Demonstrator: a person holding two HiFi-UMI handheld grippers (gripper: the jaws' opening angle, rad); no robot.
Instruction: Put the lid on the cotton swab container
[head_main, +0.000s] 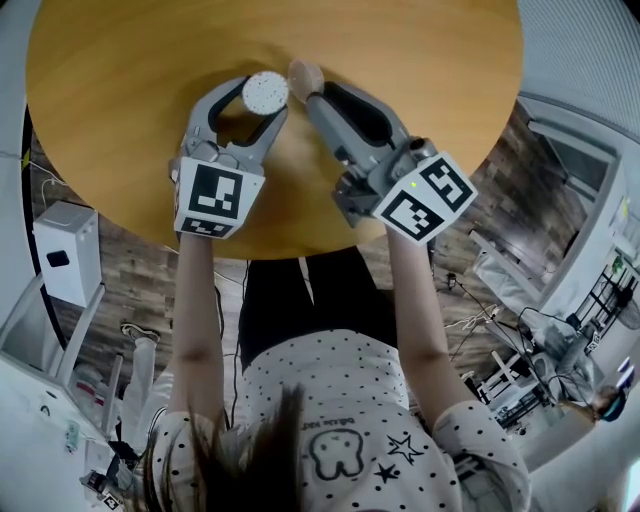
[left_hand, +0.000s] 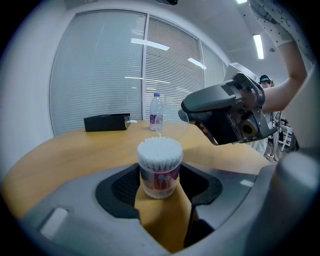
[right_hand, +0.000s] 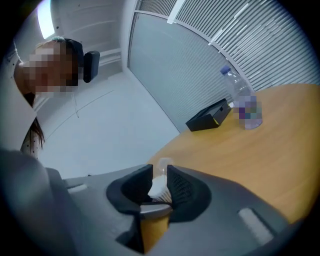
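Observation:
The cotton swab container (left_hand: 160, 167) is a small clear tub packed with white swabs and has no lid on. It stands on the round wooden table (head_main: 130, 150) between the jaws of my left gripper (left_hand: 160, 186), which is shut on its sides. From the head view its white top (head_main: 265, 93) shows at the left gripper's (head_main: 250, 100) tips. My right gripper (head_main: 305, 85) sits just to its right, shut on the clear round lid (right_hand: 162, 170). In the left gripper view the lid (left_hand: 183, 123) hangs tilted above and behind the container, apart from it.
A water bottle (left_hand: 156, 111) and a black box (left_hand: 106, 122) stand at the far side of the table, also seen as the bottle (right_hand: 245, 107) and box (right_hand: 210, 115) in the right gripper view. Blinds cover the windows behind. The table's near edge (head_main: 260, 248) is close to the person's body.

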